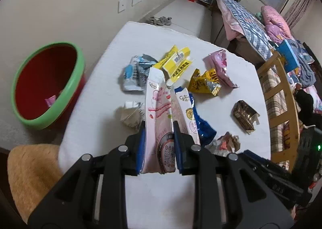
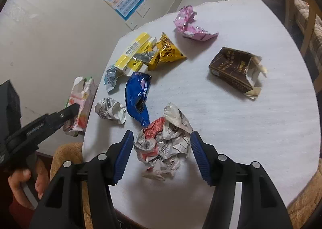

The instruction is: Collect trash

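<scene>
Right fingers (image 2: 198,152) straddle the crumpled paper wad (image 2: 164,148) on the table (image 2: 251,128), one on each side. Ahead of them: foil wrapper (image 2: 137,96); ahead-right, torn carton (image 2: 233,69). Left fingers (image 1: 177,134) enclose the snack box (image 1: 159,112); basin (image 1: 46,82) on the floor to their left, smaller wad (image 1: 131,115) just left.

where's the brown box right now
In the right wrist view the brown box lies on the white table, up and right of the crumpled paper ball and below the pink wrapper, torn end toward the right.
</scene>
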Tool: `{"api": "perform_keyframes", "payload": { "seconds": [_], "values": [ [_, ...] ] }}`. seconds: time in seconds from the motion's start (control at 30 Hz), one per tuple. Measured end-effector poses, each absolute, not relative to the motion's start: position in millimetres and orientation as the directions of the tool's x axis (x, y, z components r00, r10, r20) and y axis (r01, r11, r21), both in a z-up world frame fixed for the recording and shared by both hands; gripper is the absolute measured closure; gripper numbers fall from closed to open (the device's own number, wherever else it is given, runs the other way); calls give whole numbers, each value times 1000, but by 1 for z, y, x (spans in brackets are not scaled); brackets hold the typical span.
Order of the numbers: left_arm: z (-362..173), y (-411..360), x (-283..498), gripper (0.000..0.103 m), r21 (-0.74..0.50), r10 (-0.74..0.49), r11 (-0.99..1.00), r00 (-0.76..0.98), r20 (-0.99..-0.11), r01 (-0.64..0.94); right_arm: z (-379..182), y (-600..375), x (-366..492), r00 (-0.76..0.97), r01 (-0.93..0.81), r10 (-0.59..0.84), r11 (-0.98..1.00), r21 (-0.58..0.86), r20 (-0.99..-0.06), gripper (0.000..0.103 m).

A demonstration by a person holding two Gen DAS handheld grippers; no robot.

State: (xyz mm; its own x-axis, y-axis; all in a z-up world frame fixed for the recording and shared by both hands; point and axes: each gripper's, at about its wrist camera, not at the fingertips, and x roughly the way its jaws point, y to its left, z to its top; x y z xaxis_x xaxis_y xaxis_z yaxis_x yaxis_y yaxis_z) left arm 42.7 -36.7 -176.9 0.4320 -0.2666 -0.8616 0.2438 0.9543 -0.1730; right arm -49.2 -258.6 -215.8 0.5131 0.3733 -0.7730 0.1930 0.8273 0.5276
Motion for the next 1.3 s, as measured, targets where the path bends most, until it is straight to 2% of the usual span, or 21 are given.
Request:
{"api": "perform_keyframes", "payload": {
  "seconds": [0.07, 0.13, 0.17, 0.47, 0.73, 0.77, 0.83, 0.87, 0.9, 0.93, 1.3],
  "values": [
    [-173, -36, 37, 79, -153, -246, 960, 450, -859, 234, -219, -258, -47, 506, 179, 389, 826, 534, -770, 45],
    [-167, -38, 33, 79, -134, -229, 964, 469, -853, 228, -223, -257, -44, 496, 175, 396, 826, 535, -773, 37],
    [-163, -39, 32, 79, -123, -221, 966, 481, -848, 228, -225, -257, -43, 489, 176, 401, 825, 537, -775, 36],
    [-121, -41, 21, 79, -18, -126, 983, 602, -789, 182, -242, -251, -39, 419, 154, 440, 828, 540, -794, 36],
    [-102, -38, 14, 79, -8, -104, 989, 649, -753, 148, -243, -236, -37, 369, 90, 447, 856, 510, -815, 35],
    [-99, -38, 16, 79, -15, -110, 989, 654, -749, 149, -241, -234, -38, 365, 79, 445, 861, 503, -818, 38],
    [-94, -40, 16, 79, -10, -113, 988, 664, -739, 157, -237, -231, -42, 369, 63, 454, 858, 509, -811, 61],
    [-91, -42, 17, 79, -1, -113, 986, 672, -732, 165, -235, -229, -44, 371, 62, 458, 856, 514, -808, 64],
    [-86, -42, 18, 79, 8, -113, 985, 682, -722, 172, -233, -229, -46, 376, 62, 458, 855, 515, -805, 74],
    [-83, -42, 18, 79, 10, -115, 984, 687, -717, 175, -228, -227, -48, 387, 60, 454, 856, 513, -803, 77],
    [-49, -20, 31, 79, 32, -102, 986, 744, -660, 164, -139, -215, -25, 554, -14, 420, 868, 496, -719, 77]
  ]
}}
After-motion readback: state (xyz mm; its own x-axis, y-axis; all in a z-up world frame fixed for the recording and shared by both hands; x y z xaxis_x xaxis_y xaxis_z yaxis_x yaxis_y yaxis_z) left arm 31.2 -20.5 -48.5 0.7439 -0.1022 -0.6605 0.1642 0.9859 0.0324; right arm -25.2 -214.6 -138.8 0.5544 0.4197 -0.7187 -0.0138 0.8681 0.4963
